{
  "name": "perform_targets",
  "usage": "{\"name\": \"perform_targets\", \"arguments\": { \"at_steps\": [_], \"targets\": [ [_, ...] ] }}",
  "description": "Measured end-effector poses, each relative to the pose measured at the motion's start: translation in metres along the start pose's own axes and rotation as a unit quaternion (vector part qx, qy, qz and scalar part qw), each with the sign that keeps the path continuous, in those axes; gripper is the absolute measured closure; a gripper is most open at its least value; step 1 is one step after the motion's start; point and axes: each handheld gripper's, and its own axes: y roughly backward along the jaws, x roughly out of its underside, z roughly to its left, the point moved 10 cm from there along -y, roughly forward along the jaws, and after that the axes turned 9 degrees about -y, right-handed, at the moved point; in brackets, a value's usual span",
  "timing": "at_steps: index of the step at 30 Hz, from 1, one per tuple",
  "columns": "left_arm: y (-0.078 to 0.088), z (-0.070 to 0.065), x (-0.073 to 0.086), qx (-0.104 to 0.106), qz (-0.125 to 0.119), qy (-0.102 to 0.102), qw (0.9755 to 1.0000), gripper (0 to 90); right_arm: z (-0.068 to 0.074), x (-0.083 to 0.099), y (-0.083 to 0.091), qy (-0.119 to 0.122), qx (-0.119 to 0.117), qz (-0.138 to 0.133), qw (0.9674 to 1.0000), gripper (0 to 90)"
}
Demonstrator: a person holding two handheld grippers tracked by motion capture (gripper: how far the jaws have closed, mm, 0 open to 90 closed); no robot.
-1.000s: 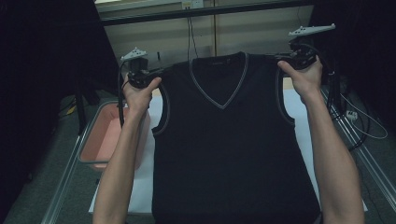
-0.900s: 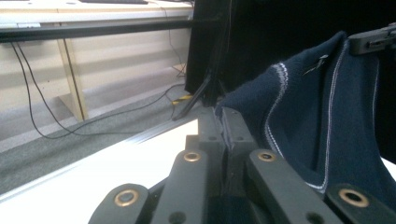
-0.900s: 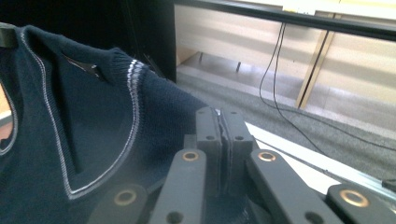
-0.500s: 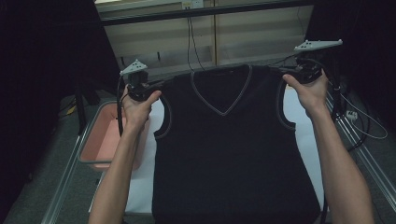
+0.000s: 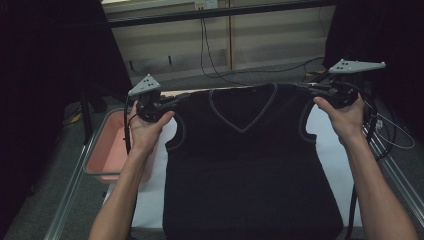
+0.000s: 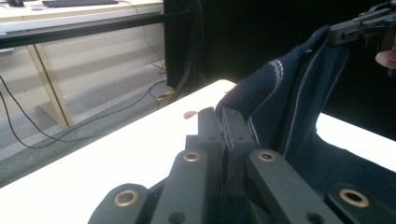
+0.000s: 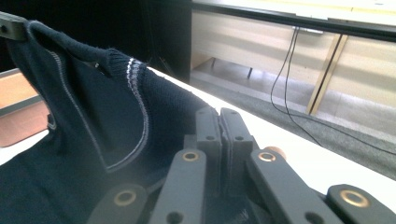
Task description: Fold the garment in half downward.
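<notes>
A dark navy sleeveless V-neck vest (image 5: 250,165) with a pale trim hangs stretched between both grippers, its lower part lying on the white table (image 5: 330,155). My left gripper (image 5: 176,100) is shut on the vest's left shoulder, and the knit is pinched between its jaws in the left gripper view (image 6: 222,114). My right gripper (image 5: 306,88) is shut on the other shoulder, the cloth clamped at its jaw tips (image 7: 219,114). In each gripper view the vest (image 6: 289,107) (image 7: 93,107) runs across to the other gripper's jaws (image 6: 355,28) (image 7: 11,25).
A salmon-coloured tray (image 5: 107,150) sits off the table's left edge beside a metal rail (image 5: 70,200). Cables (image 5: 395,135) trail at the right. A wooden bench (image 5: 225,40) and floor cables lie beyond the table. Black curtains hang on both sides.
Both hands have come back toward the person and slightly lower with the vest's shoulders. The right hand has also drifted to the right. The neckline sits lower in the view.
</notes>
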Motion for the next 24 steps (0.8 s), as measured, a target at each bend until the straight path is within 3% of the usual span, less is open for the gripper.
{"name": "perform_targets", "arguments": {
  "at_steps": [5,18,24],
  "targets": [
    [0.011,-0.008,0.001,0.002,-0.009,-0.003,1.0,88.3,0.012,0.0,0.015,0.005,-0.011,-0.009,0.9999,87.5],
    [0.033,-0.027,0.016,0.009,0.0,-0.018,0.9998,88.3,0.047,0.017,0.042,0.02,-0.016,0.0,0.9997,87.5],
    [0.039,-0.037,0.024,0.007,0.014,-0.025,0.9996,88.2,0.057,0.029,0.05,0.013,-0.015,0.007,0.9998,87.5]
  ]
}}
